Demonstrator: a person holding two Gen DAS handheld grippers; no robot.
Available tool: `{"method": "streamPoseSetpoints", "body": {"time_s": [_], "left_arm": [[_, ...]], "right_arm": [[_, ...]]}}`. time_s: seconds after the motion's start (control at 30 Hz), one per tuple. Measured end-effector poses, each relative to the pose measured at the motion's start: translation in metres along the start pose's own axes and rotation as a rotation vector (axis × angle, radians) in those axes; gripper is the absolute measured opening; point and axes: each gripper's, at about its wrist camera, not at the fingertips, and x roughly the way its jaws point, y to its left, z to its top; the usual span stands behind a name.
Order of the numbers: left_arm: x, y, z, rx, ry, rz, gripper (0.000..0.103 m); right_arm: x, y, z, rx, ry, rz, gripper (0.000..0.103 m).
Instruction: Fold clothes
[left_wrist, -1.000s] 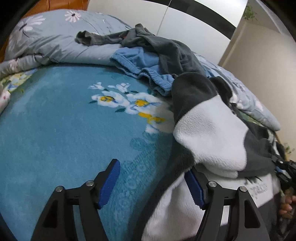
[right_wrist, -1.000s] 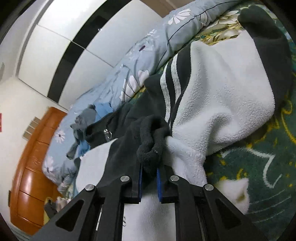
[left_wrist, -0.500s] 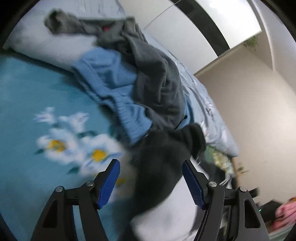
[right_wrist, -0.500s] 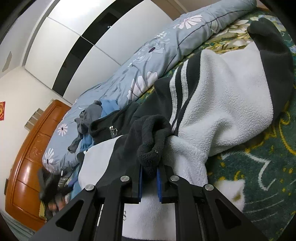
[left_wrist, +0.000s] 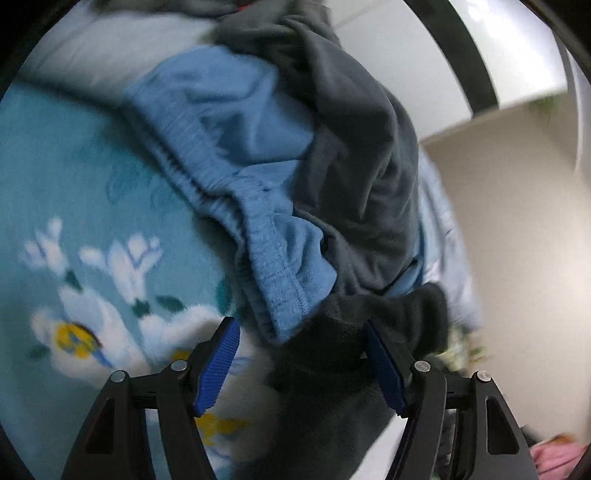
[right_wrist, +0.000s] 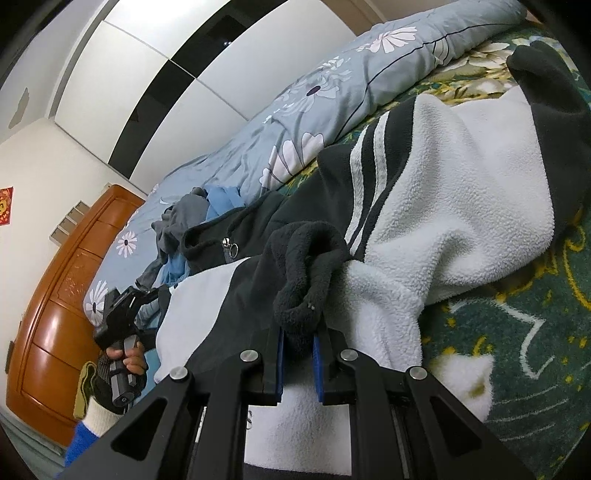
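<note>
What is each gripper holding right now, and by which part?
The right gripper is shut on the black cuff of the black-and-white fleece jacket. The left gripper is open, holding nothing; dark fleece lies between its fingers.

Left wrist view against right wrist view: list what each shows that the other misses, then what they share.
Only the left wrist view shows the teal flowered blanket and the open left gripper around a black fleece cuff.

Only the right wrist view shows the wooden headboard, the grey floral duvet, the fleece jacket's white body and zip pull, and the right gripper shut on its other black cuff.

Both show the blue garment under the dark grey one.
</note>
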Motion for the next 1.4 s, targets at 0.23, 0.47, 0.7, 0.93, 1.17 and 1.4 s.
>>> {"method": "streamPoseSetpoints", "body": {"time_s": [0.23,0.47,0.7,0.93,1.17,1.4], "left_arm": [[0.004,-0.045,-0.004,0.290,0.101,0.292,0.015],[0.007,-0.054,-0.011,0.356,0.010,0.364,0.011],[0.009,-0.048,-0.015,0.308,-0.037,0.352,0.011],[-0.016,-0.027,-0.020,0.194,-0.070,0.211,0.039],[-0.071,-0.032,-0.062,0.314,-0.192,0.256,0.047],[-0.077,-0.046,-0.115,0.358,-0.244,0.179,0.055]], "right_arm": [[0.002,0.000,-0.001,-0.014,0.014,-0.004,0.013],[0.003,0.003,-0.002,-0.023,0.006,-0.017,0.013],[0.007,0.000,-0.002,-0.030,0.002,-0.075,0.013],[-0.002,-0.001,0.003,-0.023,0.026,-0.008,0.020],[-0.081,-0.024,0.030,-0.103,-0.111,-0.101,0.027],[-0.127,-0.102,0.102,0.053,-0.226,-0.357,0.032]]}}
